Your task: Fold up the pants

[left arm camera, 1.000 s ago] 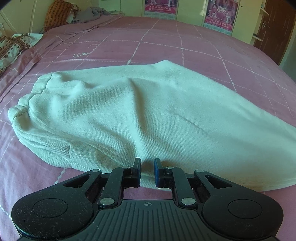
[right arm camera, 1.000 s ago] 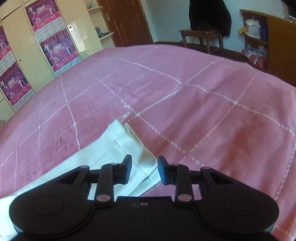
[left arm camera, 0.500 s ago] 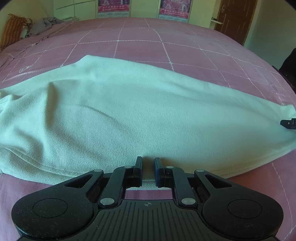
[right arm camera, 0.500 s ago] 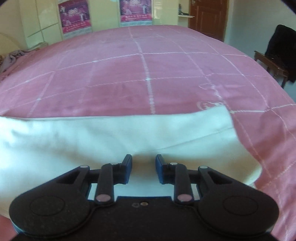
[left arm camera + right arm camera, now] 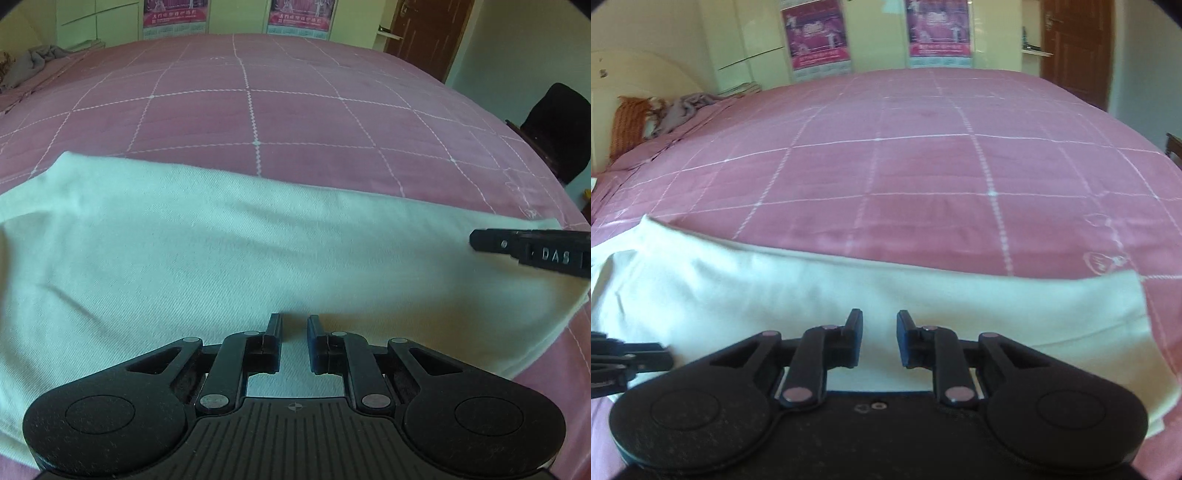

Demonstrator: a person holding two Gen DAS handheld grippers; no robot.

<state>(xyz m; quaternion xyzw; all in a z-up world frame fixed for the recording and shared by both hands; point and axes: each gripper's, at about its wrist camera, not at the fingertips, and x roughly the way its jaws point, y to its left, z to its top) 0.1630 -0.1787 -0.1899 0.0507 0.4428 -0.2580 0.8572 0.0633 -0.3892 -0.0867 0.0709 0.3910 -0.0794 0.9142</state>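
Observation:
White pants [image 5: 221, 251] lie flat across the pink bed, legs together, running left to right; they also show in the right wrist view [image 5: 886, 291]. My left gripper [image 5: 294, 323] is open and empty, low over the near edge of the legs. My right gripper [image 5: 880, 319] is open and empty, over the pants near the cuff end [image 5: 1137, 314]. The right gripper [image 5: 532, 251] also shows at the right edge of the left wrist view, over the cuff end. The left gripper [image 5: 628, 363] shows at the left edge of the right wrist view.
The pink checked bedspread [image 5: 258, 110] stretches far beyond the pants. Pillows and crumpled grey cloth [image 5: 683, 107] lie at the far left. Wardrobes with posters [image 5: 938, 33] and a brown door [image 5: 428, 33] stand behind. A dark chair [image 5: 557, 129] stands at the right.
Both grippers have swung to the right along the pants toward the cuff end and now sit side by side over the legs. The waistband has left the left view. Both stay open.

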